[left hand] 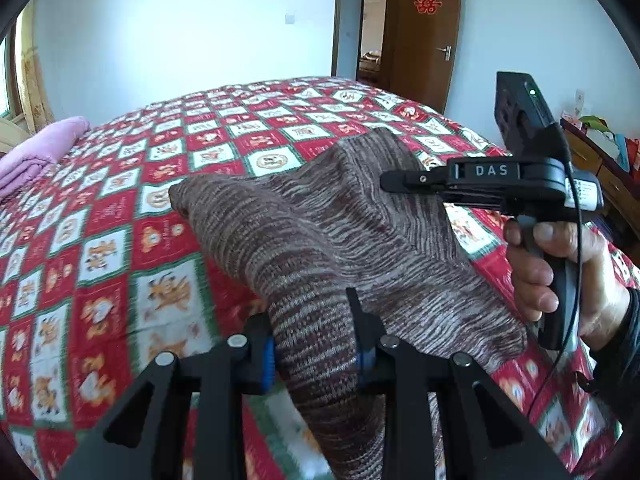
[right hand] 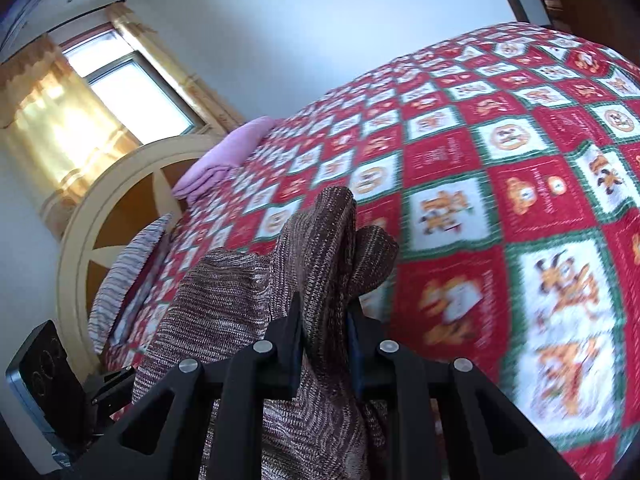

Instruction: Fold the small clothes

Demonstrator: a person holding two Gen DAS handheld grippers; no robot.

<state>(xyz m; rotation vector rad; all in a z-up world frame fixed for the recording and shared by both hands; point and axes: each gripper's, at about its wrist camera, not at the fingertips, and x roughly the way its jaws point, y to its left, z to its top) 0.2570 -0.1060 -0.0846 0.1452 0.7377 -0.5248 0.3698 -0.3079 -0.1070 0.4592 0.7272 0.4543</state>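
A brown and cream marled knit garment (left hand: 320, 224) hung lifted above the bed (left hand: 120, 200), which was covered with a red, white and green checked quilt printed with cartoon figures. The left claw (left hand: 314, 340) was clamped on a bunched fold of the knit, its black fingers with blue pads (left hand: 267, 360) pressing the fabric from both sides, and the cloth draped down between the claw's arms toward the lower edge of the left wrist view. From there the garment stretched up and to the right, where the right claw (left hand: 394, 182), marked "DAS" on its side, pinched another part of it; a bare hand (left hand: 560, 276) gripped that tool's handle, with a thin black cable running down past it. In the right wrist view the right claw (right hand: 324, 320) was likewise closed on the knit, with folds of fabric standing up above its fingers (right hand: 286, 332) and more hanging below. A folded pink blanket (left hand: 44, 148) lay at the far end of the bed, near a striped pillow (right hand: 128, 272) and a cream-framed headboard (right hand: 80, 240). A brown door (left hand: 424, 32) with a red paper decoration stood open behind the bed, and a window (right hand: 132, 88) with yellow curtains let in bright light.
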